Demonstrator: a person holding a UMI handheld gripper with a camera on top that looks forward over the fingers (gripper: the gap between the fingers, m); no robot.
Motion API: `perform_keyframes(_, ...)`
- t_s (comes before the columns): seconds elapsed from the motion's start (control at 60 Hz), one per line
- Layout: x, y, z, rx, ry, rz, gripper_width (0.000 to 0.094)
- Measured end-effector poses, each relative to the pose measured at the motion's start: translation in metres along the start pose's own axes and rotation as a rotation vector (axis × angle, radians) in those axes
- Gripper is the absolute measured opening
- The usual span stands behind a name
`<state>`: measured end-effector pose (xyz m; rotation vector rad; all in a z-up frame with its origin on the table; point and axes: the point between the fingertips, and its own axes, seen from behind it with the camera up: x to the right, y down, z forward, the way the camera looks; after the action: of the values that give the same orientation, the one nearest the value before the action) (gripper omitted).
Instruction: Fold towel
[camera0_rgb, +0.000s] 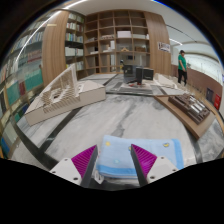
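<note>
Currently the gripper (114, 166) holds its fingers moderately apart, with the light blue towel (130, 158) lying between the pink pads (84, 160) on the marble table (110, 118); whether both pads press on the cloth cannot be determined. If only the top layer is caught, the towel may slip free during lifting and the fold would land uneven.

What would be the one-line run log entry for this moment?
task: fold towel | gripper: shut on light blue towel, lifted | below: marble table | background: person near shelves
</note>
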<state>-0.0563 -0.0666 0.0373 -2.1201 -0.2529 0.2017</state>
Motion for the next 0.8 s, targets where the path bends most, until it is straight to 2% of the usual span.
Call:
perform_keyframes(0.183,-0.033,0.023,0.058,-0.080,-0.004,-0.018,0.0426)
perform_keyframes(0.217,-0.027,0.017,0.061,-0.032,0.024,-0.046,0.0400)
perform_keyframes(0.25,-0.018,0.018,0.065,-0.025,0.056,-0.074,0.0280)
perform_keyframes(0.267,-0.016,0.016,0.066,-0.018,0.066,-0.082,0.0174)
perform_keyframes(0.283,-0.014,0.017,0.066,-0.015,0.076,-0.088,0.0139)
perform_keyframes(0.383,-0.012,0.014,0.068,0.023,0.099,-0.156,0.0039)
perform_keyframes(0.583,-0.013,0.006,0.061,0.045,0.084,-0.111,0.0009)
perform_keyframes(0.683,-0.002,-0.021,0.043,0.083,0.067,-0.063,0.0010)
perform_keyframes(0.8,0.040,-0.053,0.012,0.141,0.109,-0.015,0.0012)
